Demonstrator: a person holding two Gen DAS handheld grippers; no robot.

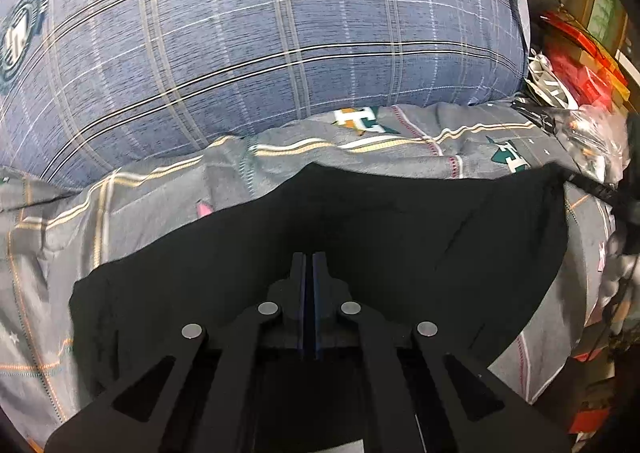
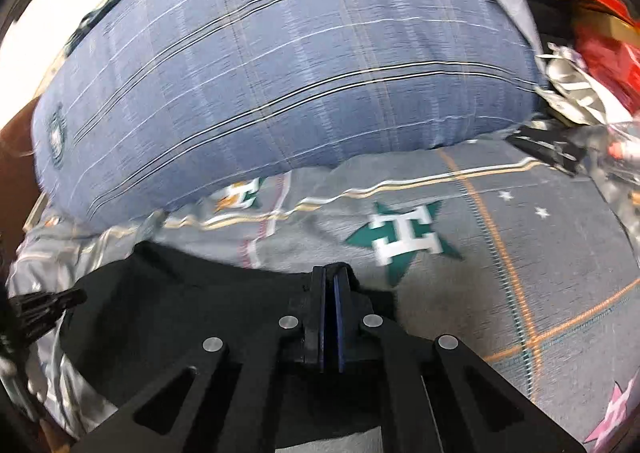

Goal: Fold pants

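Underneath, a grey printed bedsheet [image 2: 500,253] meets a blue plaid pillow [image 1: 260,45].

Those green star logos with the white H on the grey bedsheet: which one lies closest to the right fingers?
The big green star just beyond the right gripper; the other star lies farther, by the blue pillow.

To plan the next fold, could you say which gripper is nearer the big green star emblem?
Right. The right gripper sits just below-left of the green star emblem; the left gripper is farther back, over the black pants.
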